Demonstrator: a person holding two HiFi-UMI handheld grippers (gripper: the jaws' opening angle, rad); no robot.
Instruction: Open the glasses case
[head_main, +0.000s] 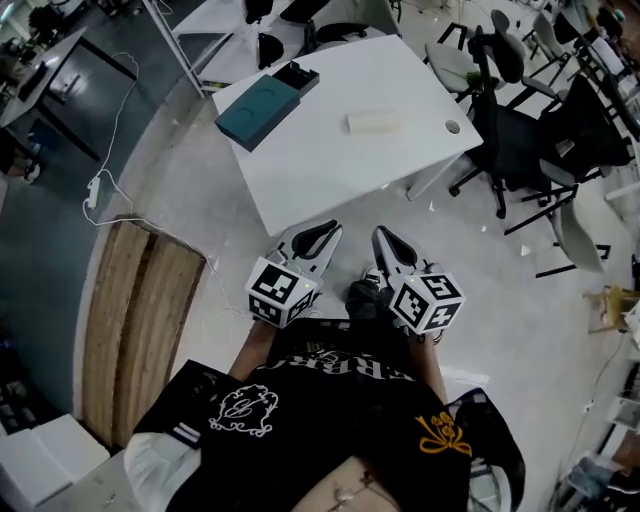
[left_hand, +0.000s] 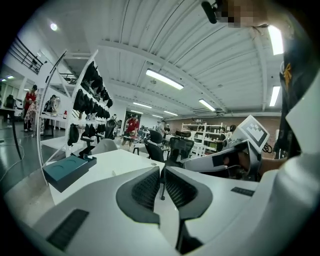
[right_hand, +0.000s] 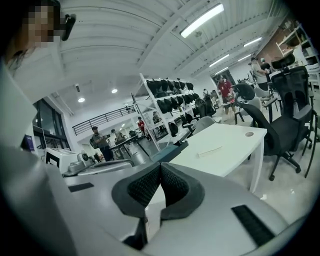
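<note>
Glasses case lies flat on the white table, right of the tabletop's middle, a pale cream oblong. In the head view its long axis runs left to right, about parallel to the table's far edge, with one short end toward the round cable hole and the other toward the teal box. That box sits at the table's far left corner, well apart from the case. From the right gripper view the case shows as a thin pale bar lying across the tabletop; which side carries the hinge is too small to tell.

Both grippers hang short of the table's near edge, in front of the person's body, side by side and pointing toward the table. The left gripper has its ribbed pads drawn together with nothing between them. The right gripper is likewise closed and empty. Neither touches the case.
</note>
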